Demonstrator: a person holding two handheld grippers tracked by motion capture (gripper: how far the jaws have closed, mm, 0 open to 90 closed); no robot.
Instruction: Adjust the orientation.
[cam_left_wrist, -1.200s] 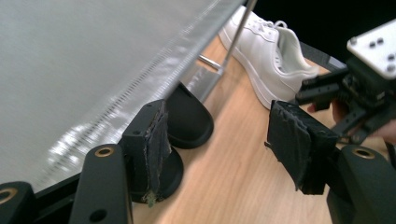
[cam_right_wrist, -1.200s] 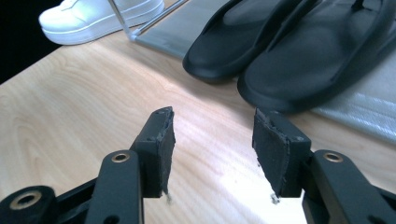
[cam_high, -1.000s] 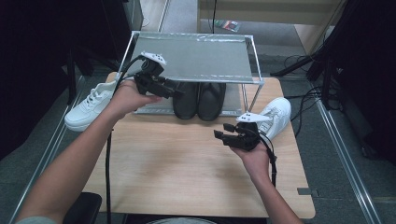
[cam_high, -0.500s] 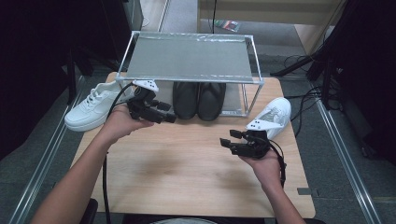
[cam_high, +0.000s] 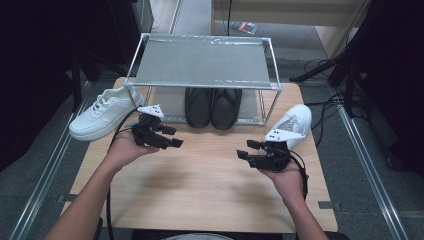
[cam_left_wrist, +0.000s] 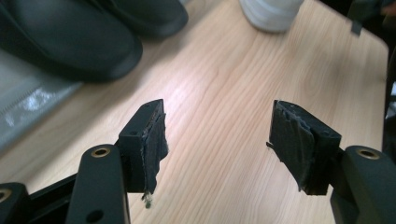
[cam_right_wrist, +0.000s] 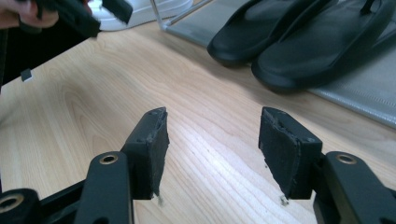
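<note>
A pair of black sandals (cam_high: 213, 106) is seen side by side on the lower grey shelf of a metal-framed shoe rack (cam_high: 270, 85) at the far edge of a wooden table (cam_high: 200, 185). In the left gripper view the sandals (cam_left_wrist: 70, 37) lie at upper left, toes overhanging the shelf edge toward the bare wood; in the right gripper view they (cam_right_wrist: 303, 42) sit at upper right.

The left gripper (cam_high: 171, 137) is held above the table just in front of the rack's left post, pointed across toward the sandals. Its jaws are spread wide, with nothing but tabletop between the worn black pads (cam_left_wrist: 154, 140).

The right gripper (cam_high: 247, 150) is held over the table's right half, pointed left toward the other gripper. Its jaws have just been opening and now stand wide apart, nothing between them; only wood grain is seen between the pads (cam_right_wrist: 156, 140). The left gripper (cam_right_wrist: 100, 14) is caught at the upper left of the right gripper view.

A white sneaker (cam_high: 102, 112) is set at the table's left edge beside the rack, apart from the left gripper. A second white sneaker (cam_high: 292, 125) lies at the right, just behind the right gripper.
</note>
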